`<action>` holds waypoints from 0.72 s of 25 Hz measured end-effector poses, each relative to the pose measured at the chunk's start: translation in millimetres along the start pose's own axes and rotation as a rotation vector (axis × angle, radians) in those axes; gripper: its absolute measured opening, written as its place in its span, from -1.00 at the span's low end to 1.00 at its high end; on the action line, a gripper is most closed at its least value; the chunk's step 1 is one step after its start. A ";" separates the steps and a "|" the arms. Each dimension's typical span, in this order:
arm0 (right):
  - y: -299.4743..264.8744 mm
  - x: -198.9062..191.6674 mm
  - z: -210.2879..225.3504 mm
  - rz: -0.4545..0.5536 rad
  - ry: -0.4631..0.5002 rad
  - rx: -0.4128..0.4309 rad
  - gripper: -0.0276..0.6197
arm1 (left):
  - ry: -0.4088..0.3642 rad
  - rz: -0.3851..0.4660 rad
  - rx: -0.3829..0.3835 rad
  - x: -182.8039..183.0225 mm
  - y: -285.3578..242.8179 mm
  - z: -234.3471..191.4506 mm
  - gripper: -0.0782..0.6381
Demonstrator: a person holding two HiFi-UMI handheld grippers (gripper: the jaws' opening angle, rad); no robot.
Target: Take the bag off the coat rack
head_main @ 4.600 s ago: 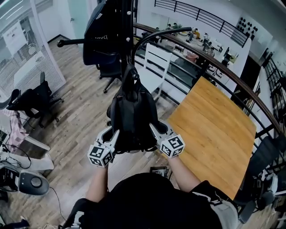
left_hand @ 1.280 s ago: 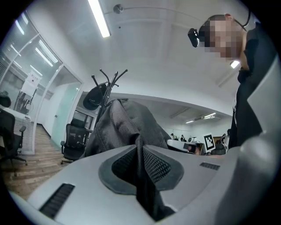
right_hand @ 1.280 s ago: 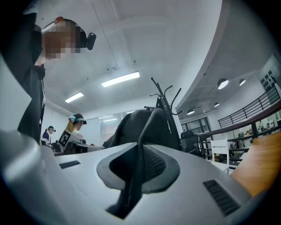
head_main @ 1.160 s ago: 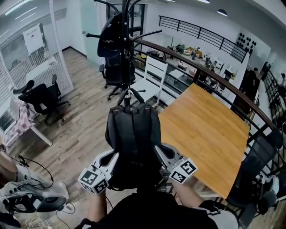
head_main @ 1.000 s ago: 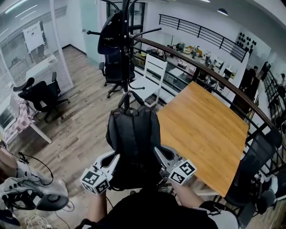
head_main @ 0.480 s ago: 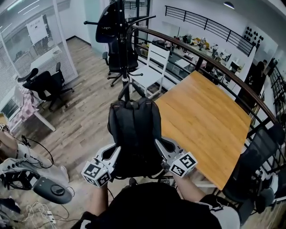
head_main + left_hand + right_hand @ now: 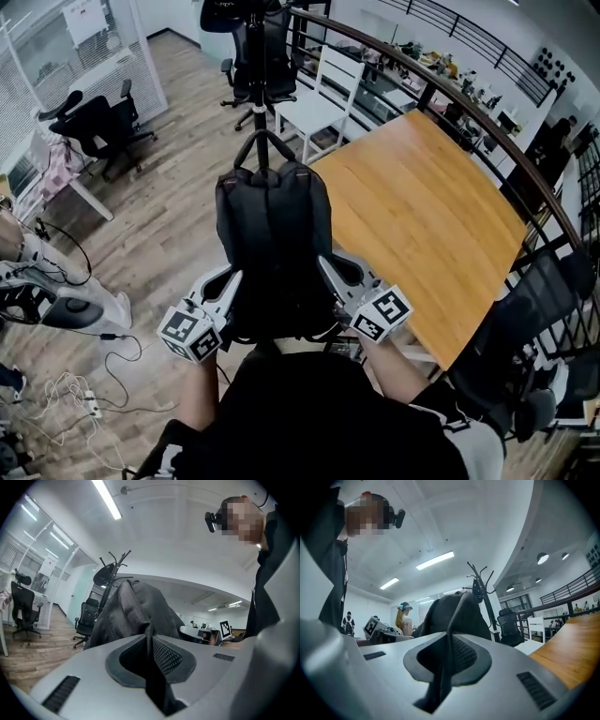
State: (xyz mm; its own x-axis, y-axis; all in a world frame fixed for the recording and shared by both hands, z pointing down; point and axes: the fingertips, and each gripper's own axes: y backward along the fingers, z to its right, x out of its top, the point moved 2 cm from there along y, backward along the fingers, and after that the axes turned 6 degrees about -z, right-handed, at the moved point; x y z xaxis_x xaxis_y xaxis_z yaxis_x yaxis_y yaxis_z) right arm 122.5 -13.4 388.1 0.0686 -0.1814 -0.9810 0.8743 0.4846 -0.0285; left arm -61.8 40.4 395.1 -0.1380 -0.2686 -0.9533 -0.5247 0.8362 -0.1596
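The bag (image 7: 272, 253) hangs in front of the person, off the coat rack (image 7: 263, 131) standing beyond it. The left hand-held gripper (image 7: 149, 641) pinches its black fabric on one side, the right hand-held gripper (image 7: 449, 644) on the other. Lifting-off looks done; next it needs setting down, perhaps on the bench (image 7: 422, 206).

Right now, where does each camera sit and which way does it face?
Head view: on the person's head, facing steeply down at the backpack between left gripper and right gripper; torso, forearms show.
Left gripper view: on that gripper, level along its jaws toward the coat rack; torso at right.
Right gripper view: likewise; torso at left.
Both share backpack and coat rack.
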 end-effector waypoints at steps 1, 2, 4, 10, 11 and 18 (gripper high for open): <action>8.6 0.4 -2.4 -0.002 0.000 0.007 -0.78 | 0.007 0.002 0.004 -1.7 2.7 9.0 -0.64; 16.8 -0.2 -5.3 -0.004 0.000 0.013 -0.78 | 0.012 0.004 0.008 -4.0 5.8 17.2 -0.64; 29.5 -5.2 -13.6 -0.010 -0.007 0.025 -0.78 | 0.022 0.003 0.015 -11.1 14.4 29.1 -0.64; 46.3 -19.8 -42.8 -0.023 -0.019 0.048 -0.78 | 0.050 -0.015 0.023 -27.6 45.9 45.4 -0.64; 47.6 -20.7 -47.2 -0.023 -0.016 0.057 -0.78 | 0.053 -0.012 0.029 -29.7 51.0 47.6 -0.64; 71.0 -26.9 -71.0 -0.013 -0.039 0.080 -0.78 | 0.077 -0.036 0.025 -40.6 71.7 68.7 -0.64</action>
State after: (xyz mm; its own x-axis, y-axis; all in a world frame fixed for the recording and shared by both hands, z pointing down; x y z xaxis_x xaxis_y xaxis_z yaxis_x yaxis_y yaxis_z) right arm 148.6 86.7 398.9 0.0747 -0.2213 -0.9723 0.9108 0.4122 -0.0238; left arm -36.1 144.2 404.7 -0.1845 -0.3340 -0.9243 -0.5095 0.8367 -0.2007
